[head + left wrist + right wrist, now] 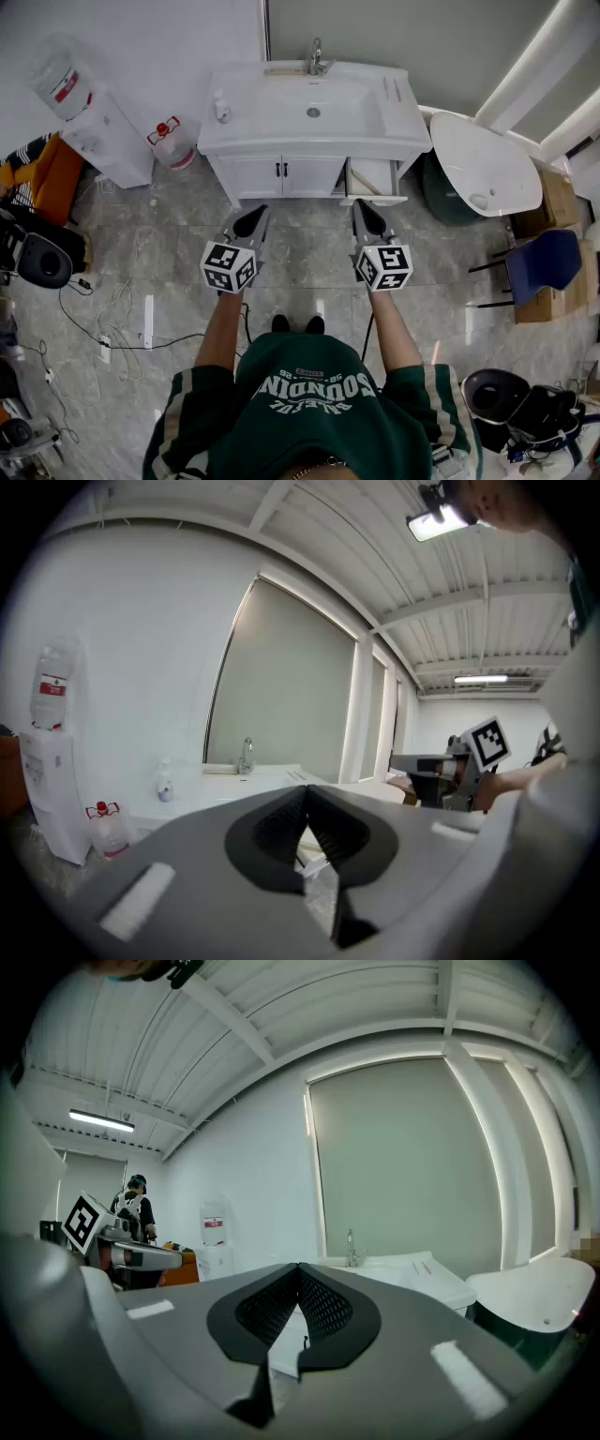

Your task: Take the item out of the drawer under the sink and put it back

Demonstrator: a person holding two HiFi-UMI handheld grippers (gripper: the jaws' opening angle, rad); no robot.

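I stand a step back from the white sink cabinet (309,112), which has a faucet (317,58) on top. Under its right side a white drawer (373,178) stands pulled out; I cannot make out what is in it. My left gripper (250,221) and right gripper (367,215) hang side by side above the floor, short of the cabinet front and pointing at it. Both are shut with nothing between the jaws. In the left gripper view the left gripper (305,797) has its tips together; in the right gripper view the right gripper (298,1277) does too.
A water dispenser (94,122) and a spare water jug (171,142) stand left of the cabinet. A white oval basin (483,164), cardboard boxes (555,197) and a blue chair (544,264) are at the right. Cables (112,319) trail over the floor at the left.
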